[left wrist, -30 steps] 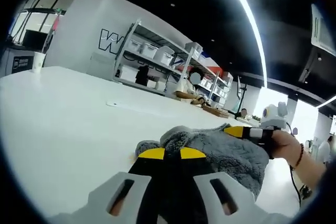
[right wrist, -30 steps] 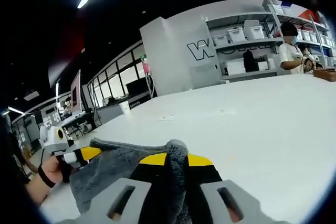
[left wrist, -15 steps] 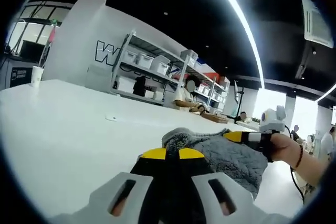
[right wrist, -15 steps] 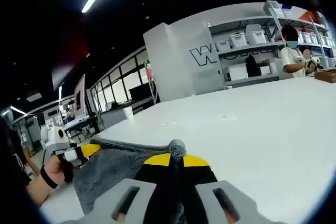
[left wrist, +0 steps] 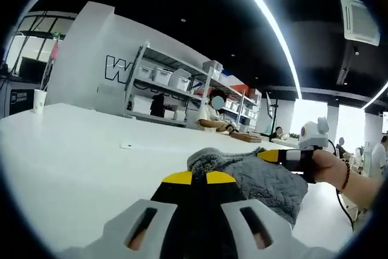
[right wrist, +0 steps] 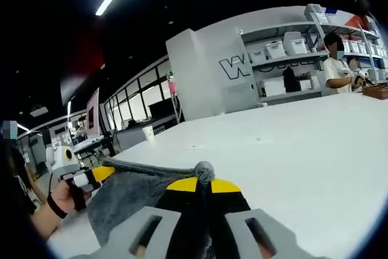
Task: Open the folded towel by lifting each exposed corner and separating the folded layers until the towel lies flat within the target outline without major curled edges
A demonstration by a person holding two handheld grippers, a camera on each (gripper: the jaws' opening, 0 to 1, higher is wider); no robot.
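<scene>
Towel (left wrist: 267, 180), two grippers' jaws clamped

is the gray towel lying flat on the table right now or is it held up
Held up. The gray towel stretches between the left tool and right tool, each shut on an edge, its body sagging above the white table.

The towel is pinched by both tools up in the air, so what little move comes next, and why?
Probably draw the two tools apart. The left tool and right tool each pinch a corner of the grey towel, which sags bunched between them above the white table, so spreading should open the layers.
</scene>
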